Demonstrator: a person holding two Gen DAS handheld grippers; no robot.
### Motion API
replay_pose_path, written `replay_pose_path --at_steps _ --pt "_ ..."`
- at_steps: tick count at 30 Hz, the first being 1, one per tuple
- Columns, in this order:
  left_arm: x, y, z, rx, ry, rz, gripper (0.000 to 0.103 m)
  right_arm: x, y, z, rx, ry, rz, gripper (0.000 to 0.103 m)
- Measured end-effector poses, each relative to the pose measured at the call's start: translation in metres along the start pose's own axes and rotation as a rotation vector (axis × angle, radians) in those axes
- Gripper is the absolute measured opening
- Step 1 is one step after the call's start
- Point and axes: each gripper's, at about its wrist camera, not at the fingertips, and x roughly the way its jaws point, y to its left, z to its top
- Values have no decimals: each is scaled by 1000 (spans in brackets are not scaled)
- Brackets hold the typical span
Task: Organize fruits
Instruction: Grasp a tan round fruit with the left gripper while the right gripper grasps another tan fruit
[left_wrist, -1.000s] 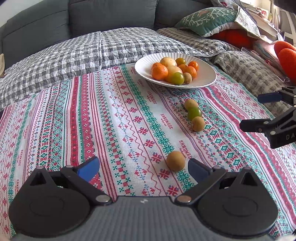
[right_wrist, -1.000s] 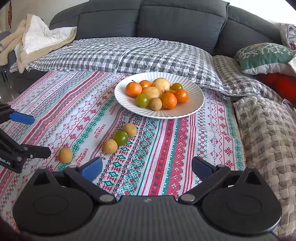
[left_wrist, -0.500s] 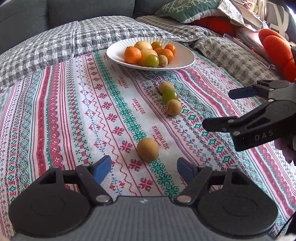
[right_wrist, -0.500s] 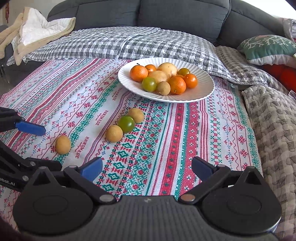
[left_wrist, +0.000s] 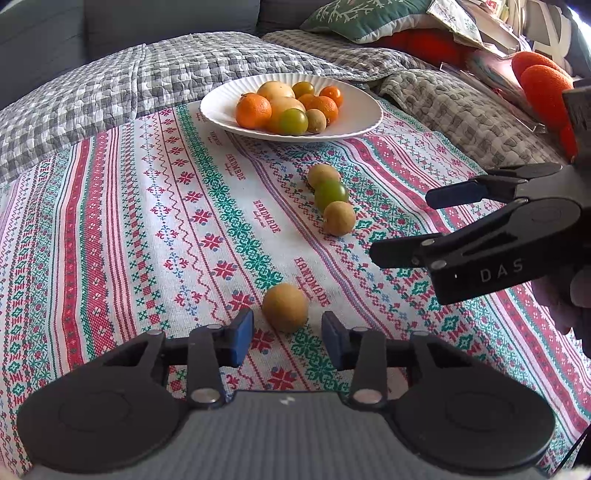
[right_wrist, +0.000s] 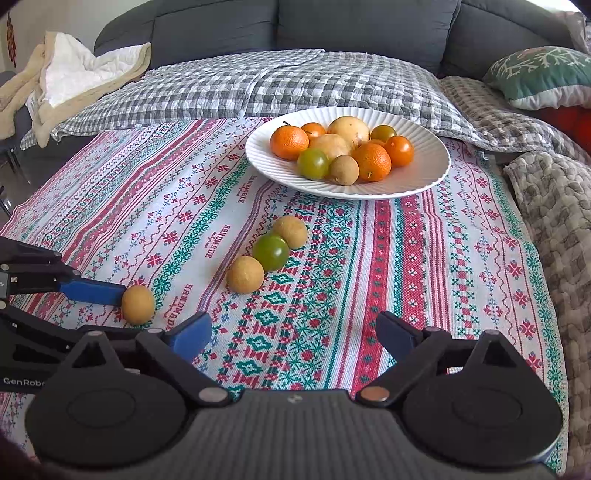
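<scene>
Tan fruit (left_wrist: 285, 307) lies on the patterned cloth (left_wrist: 147, 229), between the parted fingers of the left gripper (left_wrist: 287, 341), untouched. Right gripper (right_wrist: 293, 338) spread, empty. Plate (left_wrist: 354, 122) at 12 o'clock.

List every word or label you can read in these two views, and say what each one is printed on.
"HANDMADE": woven repeatedly into the tablecloth.
"DAS": on the right gripper, seen from the left wrist view.
"GenRobo", cut off by the frame edge: on the left gripper, seen from the right wrist view.
Nothing else is readable.
</scene>
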Motion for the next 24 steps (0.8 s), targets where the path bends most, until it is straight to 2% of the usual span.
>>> replay_pose_path --at_steps 4,6,11,16,21,24 --pt "2 2 2 -4 1 -2 24 4 4 4 21 -4 41 86" --pt "2 3 3 -11 2 2 19 7 6 6 26 2 51 79" --pt "2 4 5 -31 12 1 19 18 13 11 40 15 67 63" --pt "3 6 6 -38 17 0 19 23 20 15 30 12 75 53" --pt "2 5 6 -39 19 2 19 26 21 18 35 6 76 34" --pt "2 4 6 -39 20 6 19 27 18 20 63 1 82 27"
